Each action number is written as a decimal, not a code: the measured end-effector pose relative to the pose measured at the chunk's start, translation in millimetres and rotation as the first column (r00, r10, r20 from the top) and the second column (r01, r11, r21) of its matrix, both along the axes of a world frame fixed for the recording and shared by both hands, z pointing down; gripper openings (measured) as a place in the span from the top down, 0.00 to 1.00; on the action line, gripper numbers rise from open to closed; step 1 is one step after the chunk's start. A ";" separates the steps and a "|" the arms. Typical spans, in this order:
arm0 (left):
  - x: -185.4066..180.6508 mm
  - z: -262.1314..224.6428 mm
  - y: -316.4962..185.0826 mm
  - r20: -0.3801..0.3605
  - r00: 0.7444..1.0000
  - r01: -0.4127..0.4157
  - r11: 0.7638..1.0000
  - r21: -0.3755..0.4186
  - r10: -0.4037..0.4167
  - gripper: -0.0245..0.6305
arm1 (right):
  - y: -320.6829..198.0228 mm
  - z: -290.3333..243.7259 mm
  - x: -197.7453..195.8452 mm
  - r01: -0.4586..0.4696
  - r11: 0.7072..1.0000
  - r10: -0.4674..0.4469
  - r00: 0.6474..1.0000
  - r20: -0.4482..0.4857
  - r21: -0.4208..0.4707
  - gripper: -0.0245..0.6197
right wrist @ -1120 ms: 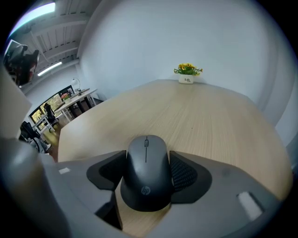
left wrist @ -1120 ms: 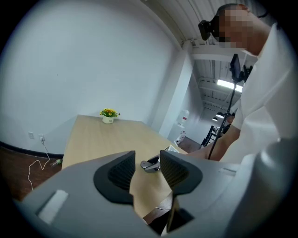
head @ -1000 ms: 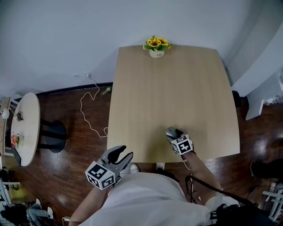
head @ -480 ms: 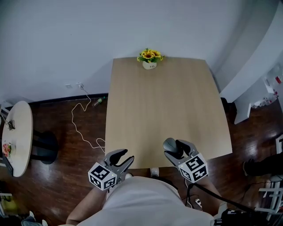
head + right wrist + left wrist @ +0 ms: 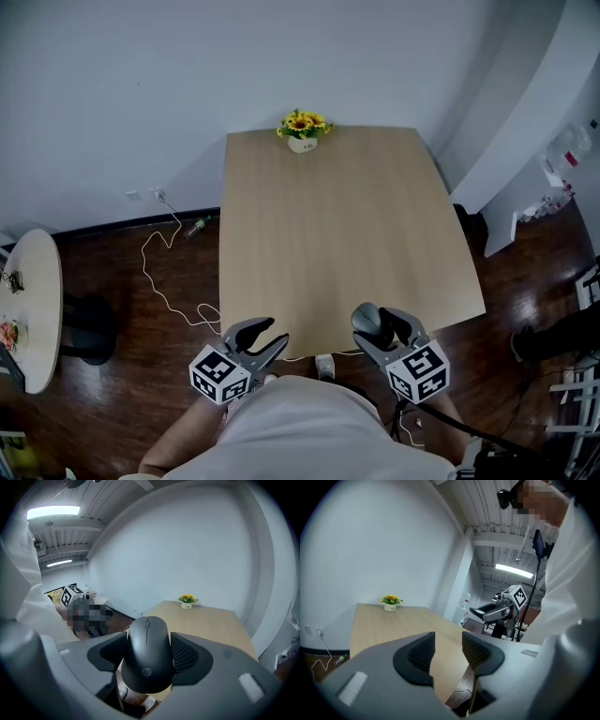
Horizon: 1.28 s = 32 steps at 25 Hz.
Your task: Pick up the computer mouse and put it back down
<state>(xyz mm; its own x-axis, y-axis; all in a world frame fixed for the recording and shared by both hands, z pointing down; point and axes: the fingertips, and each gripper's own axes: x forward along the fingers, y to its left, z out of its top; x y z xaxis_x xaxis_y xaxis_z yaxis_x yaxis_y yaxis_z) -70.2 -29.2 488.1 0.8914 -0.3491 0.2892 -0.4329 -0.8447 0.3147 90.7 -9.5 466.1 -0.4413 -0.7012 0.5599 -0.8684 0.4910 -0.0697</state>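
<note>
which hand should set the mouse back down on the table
Right. The right tool is shut on the mouse, by the table's near edge. The left tool is open and empty.

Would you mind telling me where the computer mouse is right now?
The mouse is clamped in the right claw, held up by the near edge of the table, at the head view's lower right.

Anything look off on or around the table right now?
Nothing damaged or spilled. The mouse sits clamped in the right gripper, off the table by its near edge. The flower pot stands upright at the far edge. A loose white cable straggles across the floor to the left.
</note>
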 end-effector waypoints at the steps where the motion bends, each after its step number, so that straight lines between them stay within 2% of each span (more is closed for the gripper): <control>1: 0.0 -1.6 1.2 -0.008 1.000 -0.003 1.000 0.001 0.003 0.74 | 1.8 -0.9 -0.6 -0.002 1.000 0.002 1.000 0.001 0.001 0.50; 4: -0.8 -3.8 5.4 -0.025 1.000 -0.009 1.000 -0.004 0.009 0.71 | 6.3 -2.5 -1.8 -0.007 1.000 0.007 1.000 0.002 0.004 0.50; 11: -12.0 0.9 10.5 -0.015 1.000 0.010 1.000 -0.020 -0.010 0.70 | 8.1 6.9 -3.2 -0.016 1.000 0.016 1.000 0.001 -0.007 0.50; 17: -19.0 -1.8 9.5 0.000 0.998 0.063 0.998 -0.020 -0.063 0.70 | -20.7 37.2 13.4 -0.024 0.999 0.024 1.000 0.003 -0.029 0.50; 23: -35.3 -2.5 7.4 0.024 0.985 0.170 0.985 -0.035 -0.169 0.70 | -89.4 128.1 46.6 -0.054 0.992 0.051 0.998 -0.029 -0.113 0.50; 28: -38.7 -0.4 9.1 0.061 0.963 0.268 0.962 -0.058 -0.264 0.70 | -141.5 224.6 69.0 -0.085 0.972 0.072 0.995 -0.069 -0.218 0.50; 32: -32.0 -1.4 10.8 0.085 0.945 0.322 0.944 -0.070 -0.316 0.70 | -163.7 277.6 77.4 -0.096 0.959 0.069 0.992 -0.110 -0.266 0.50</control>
<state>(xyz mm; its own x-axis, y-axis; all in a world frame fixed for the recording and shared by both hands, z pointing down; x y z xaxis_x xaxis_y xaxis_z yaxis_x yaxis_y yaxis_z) -102.2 -18.4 486.7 0.7129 -0.5844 0.3875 -0.6996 -0.6308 0.3357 168.1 -173.2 743.7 -0.3218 -0.5494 0.7711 -0.9142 0.3921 -0.1022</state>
